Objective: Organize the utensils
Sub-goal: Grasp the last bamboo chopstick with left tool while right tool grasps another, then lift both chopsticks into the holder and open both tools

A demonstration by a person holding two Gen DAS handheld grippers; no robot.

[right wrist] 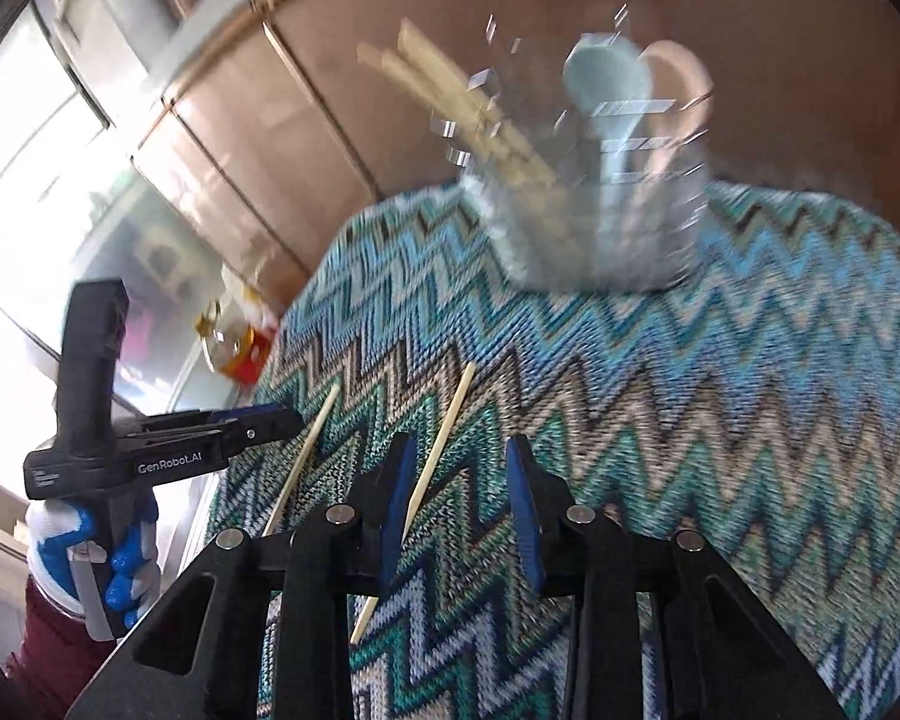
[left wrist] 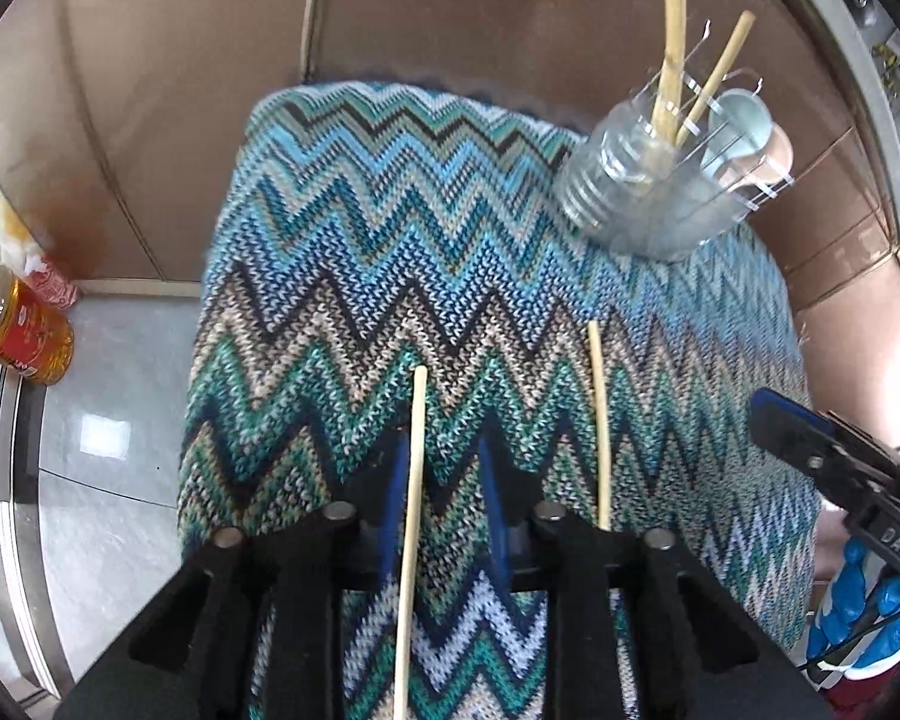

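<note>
Two chopsticks loose on tabletop cloth, well short of glass holder point(left wrist: 660, 192). Left chopstick point(left wrist: 411, 516) runs lengthwise between left gripper point(left wrist: 441, 510) fingers, open narrow, empty. Right chopstick point(right wrist: 432, 474) lies diagonally beside right gripper point(right wrist: 462, 504), also open, empty. Each gripper nearest own stick.

Two pale wooden chopsticks point(left wrist: 413, 516) point(left wrist: 598, 420) are lying loose on the zigzag cloth, near each other but apart. At the far corner, a clear glass jar point(left wrist: 648, 204) is standing, holding more chopsticks point(left wrist: 672, 66), a light-blue spoon point(left wrist: 741, 120) and a beige spoon point(left wrist: 780, 150).

Brown wall panels point(left wrist: 180, 90), pale floor point(left wrist: 114, 396)
</note>
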